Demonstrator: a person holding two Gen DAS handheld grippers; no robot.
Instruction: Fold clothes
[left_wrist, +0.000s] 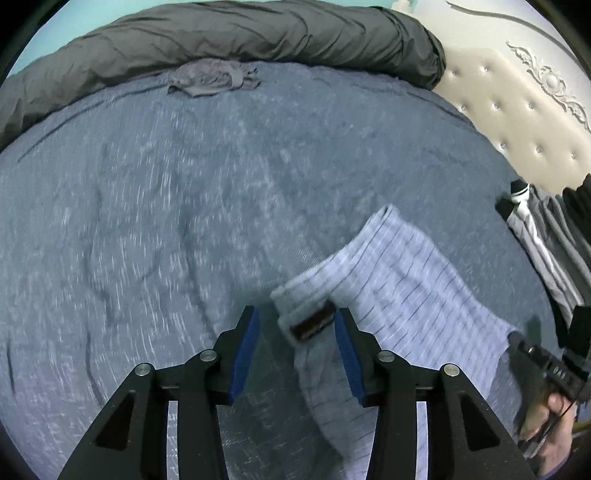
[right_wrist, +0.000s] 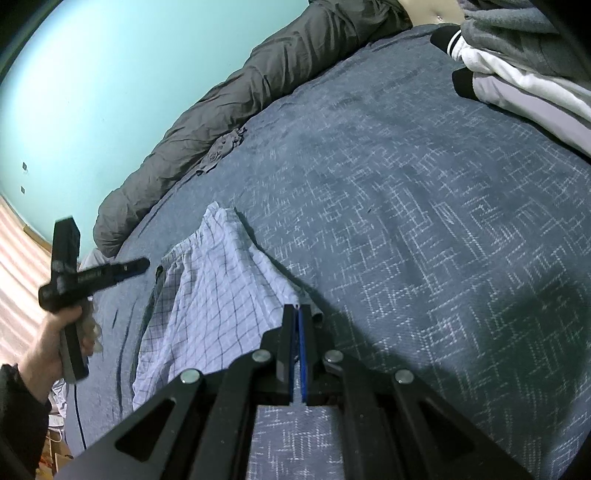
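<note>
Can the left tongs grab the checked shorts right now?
Probably yes. The left tongs are open, and the checked shorts lie right in front with the waistband between the pads, nothing blocking. The right tongs already pinch another corner.

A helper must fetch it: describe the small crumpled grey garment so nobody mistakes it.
Start at the dark grey duvet rolled along the bed's far edge. The crumpled grey garment lies against it on the blue bedspread. Unlike the checked shorts, it is plain, unfolded and alone.
</note>
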